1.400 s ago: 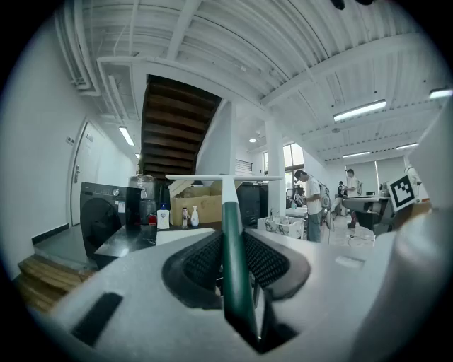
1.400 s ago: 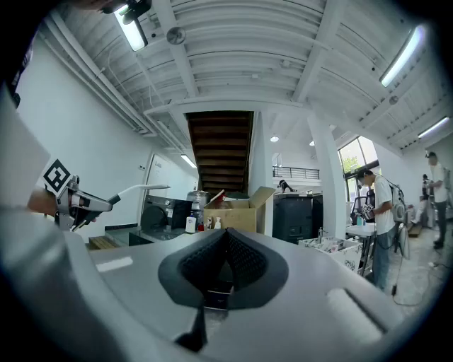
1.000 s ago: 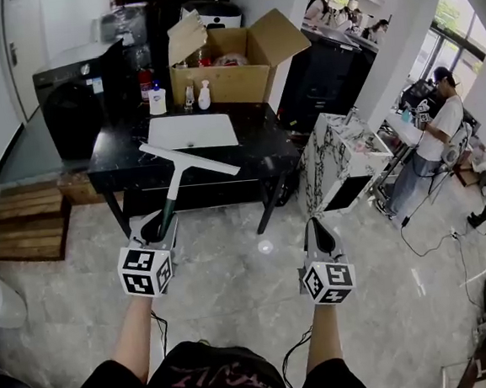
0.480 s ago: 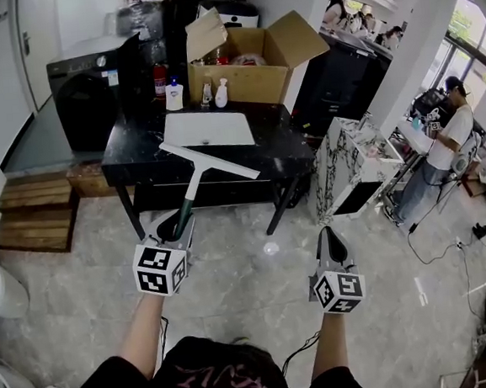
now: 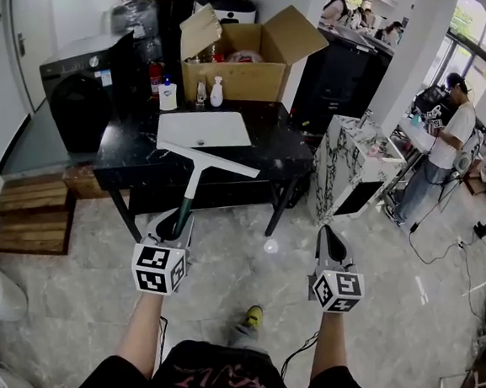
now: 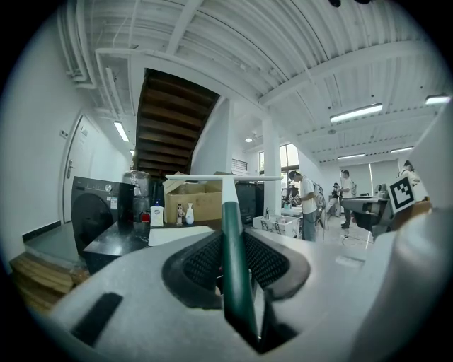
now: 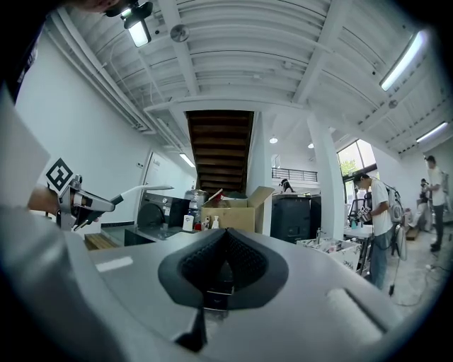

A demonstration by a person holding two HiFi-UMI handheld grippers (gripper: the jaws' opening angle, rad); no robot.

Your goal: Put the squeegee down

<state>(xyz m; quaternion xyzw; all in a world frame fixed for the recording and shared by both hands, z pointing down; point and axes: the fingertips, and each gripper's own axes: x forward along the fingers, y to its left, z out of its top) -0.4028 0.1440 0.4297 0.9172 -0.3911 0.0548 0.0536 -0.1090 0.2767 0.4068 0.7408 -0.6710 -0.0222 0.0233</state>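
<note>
Jaws of my left gripper (image 5: 172, 229) are pinching the squeegee (image 5: 193, 181) by its green handle, the pads pressing on both sides of it in the left gripper view. I am holding the squeegee in the air. Its handle is running toward one o'clock from the gripper, and its white blade is showing crosswise before the near edge of the table (image 5: 130, 156). I cannot tell whether the blade is touching it.

My right gripper (image 5: 327, 239) is hovering at three o'clock from the left one, well apart, with its jaws pressed together on nothing.

Beyond the blade, at twelve o'clock, a white board (image 5: 204, 130) is lying on the table. A box (image 5: 242, 81) and bottles (image 5: 167, 94) are standing along the far edge. A washer (image 5: 82, 89) is sitting at ten o'clock, beside the table.
</note>
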